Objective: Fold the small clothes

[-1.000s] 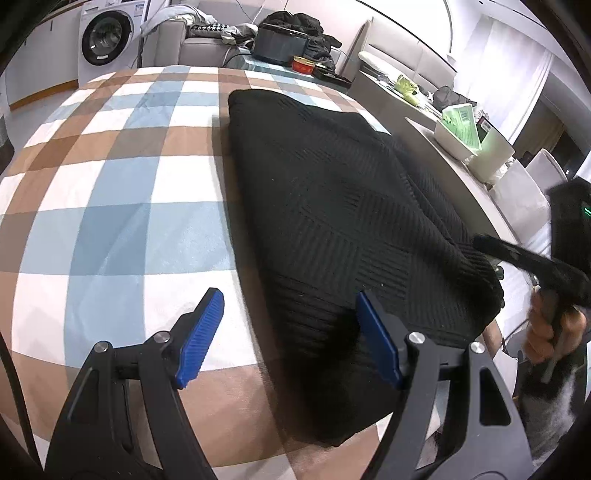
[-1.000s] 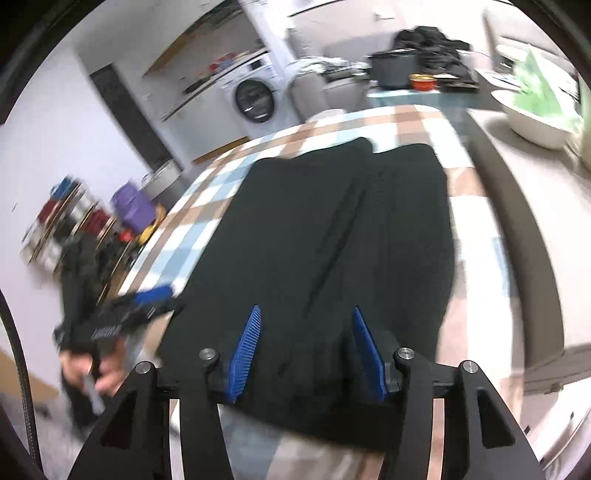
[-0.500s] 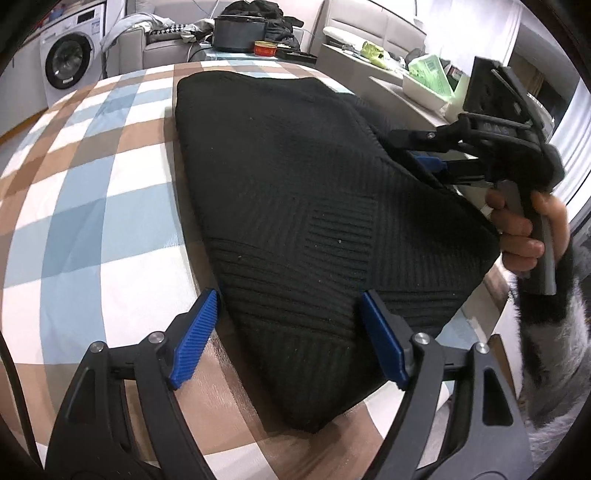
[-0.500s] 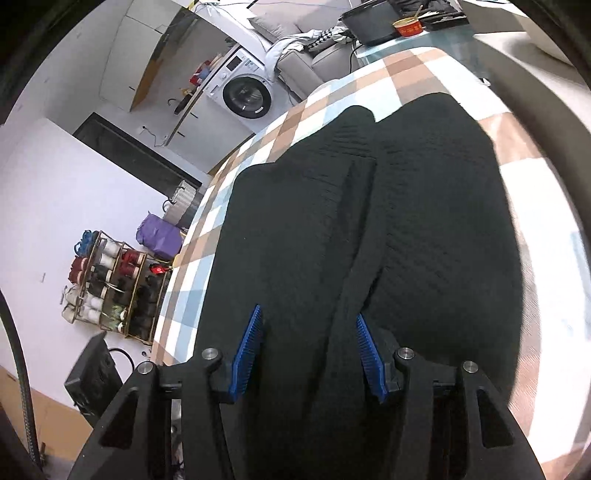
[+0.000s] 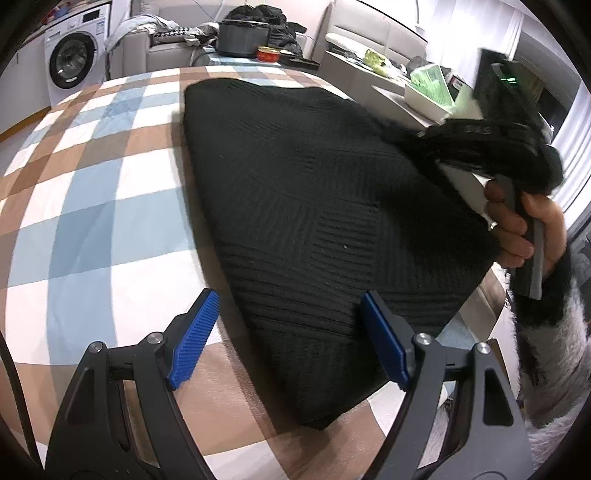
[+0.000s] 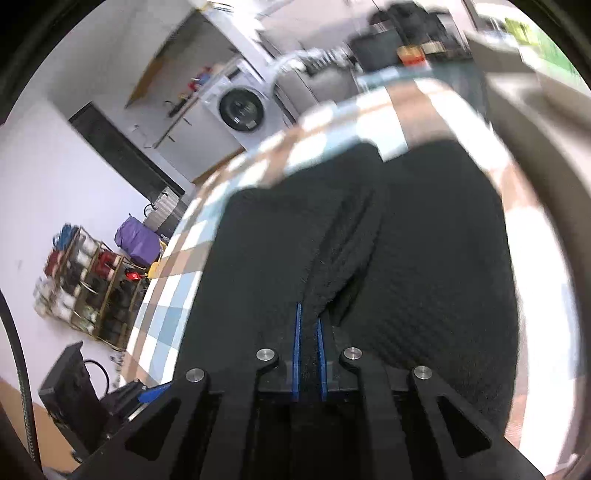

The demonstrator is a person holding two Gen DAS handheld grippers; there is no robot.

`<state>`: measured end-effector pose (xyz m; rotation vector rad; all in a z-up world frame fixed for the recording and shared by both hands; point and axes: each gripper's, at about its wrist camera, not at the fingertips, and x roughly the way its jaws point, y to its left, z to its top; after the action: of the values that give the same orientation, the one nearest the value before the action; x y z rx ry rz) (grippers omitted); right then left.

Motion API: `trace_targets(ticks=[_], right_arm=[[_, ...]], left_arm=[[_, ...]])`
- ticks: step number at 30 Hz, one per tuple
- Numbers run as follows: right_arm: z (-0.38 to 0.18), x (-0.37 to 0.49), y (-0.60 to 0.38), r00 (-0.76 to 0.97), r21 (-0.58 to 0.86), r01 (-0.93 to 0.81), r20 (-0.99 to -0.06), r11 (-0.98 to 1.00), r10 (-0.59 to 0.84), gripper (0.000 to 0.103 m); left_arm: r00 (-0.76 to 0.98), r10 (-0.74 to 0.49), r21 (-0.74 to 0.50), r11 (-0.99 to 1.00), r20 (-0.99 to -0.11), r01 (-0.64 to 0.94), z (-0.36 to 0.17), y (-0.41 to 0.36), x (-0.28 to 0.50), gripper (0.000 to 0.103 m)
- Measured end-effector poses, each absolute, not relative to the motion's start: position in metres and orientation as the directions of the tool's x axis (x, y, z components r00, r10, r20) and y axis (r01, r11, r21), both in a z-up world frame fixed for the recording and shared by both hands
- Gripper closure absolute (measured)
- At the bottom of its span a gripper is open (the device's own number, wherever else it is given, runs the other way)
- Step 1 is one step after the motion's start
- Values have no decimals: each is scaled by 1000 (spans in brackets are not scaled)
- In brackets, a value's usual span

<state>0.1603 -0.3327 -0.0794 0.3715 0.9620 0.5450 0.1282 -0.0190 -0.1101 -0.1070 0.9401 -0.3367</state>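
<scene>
Right gripper (image 6: pixel 308 354) just snapped closed, blue fingers (image 6: pixel 296 350) pinching a raised ridge of the black knit (image 5: pixel 314 206), fabric bunched up between the pads. Left gripper (image 5: pixel 288 336) hovering with fingers (image 5: pixel 194 343) spread wide, near corner of the knit lying between them, nothing gripped. Knit spread flat over the checked cloth (image 5: pixel 92 192) on the table. Right hand (image 5: pixel 524 225) at the knit's far edge. Beyond, washer (image 5: pixel 74 62) against the wall.

washing machine (image 5: pixel 72 61) far left | dark pot (image 5: pixel 242 35) | red bowl (image 5: pixel 269 54) | possibly shoe rack (image 6: pixel 85 286)
</scene>
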Motion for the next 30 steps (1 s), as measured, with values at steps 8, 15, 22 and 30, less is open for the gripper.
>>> trace_targets(ticks=[8, 15, 22, 30], right_arm=[[-19, 129, -347, 598, 391, -320, -623, 863, 504, 97], [-71, 133, -389, 570, 349, -126, -741, 929, 356, 96], [-93, 136, -410, 494, 492, -95, -731, 865, 470, 73], [-85, 87, -419, 407, 579, -146, -704, 802, 582, 70]], left_arm=[[581, -312, -239, 950, -752, 202, -94, -3, 130, 26], [545, -319, -256, 948, -776, 190, -105, -6, 141, 26], [541, -317, -261, 948, -779, 180, -110, -10, 142, 26], [533, -329, -256, 944, -780, 208, -110, -20, 140, 26]])
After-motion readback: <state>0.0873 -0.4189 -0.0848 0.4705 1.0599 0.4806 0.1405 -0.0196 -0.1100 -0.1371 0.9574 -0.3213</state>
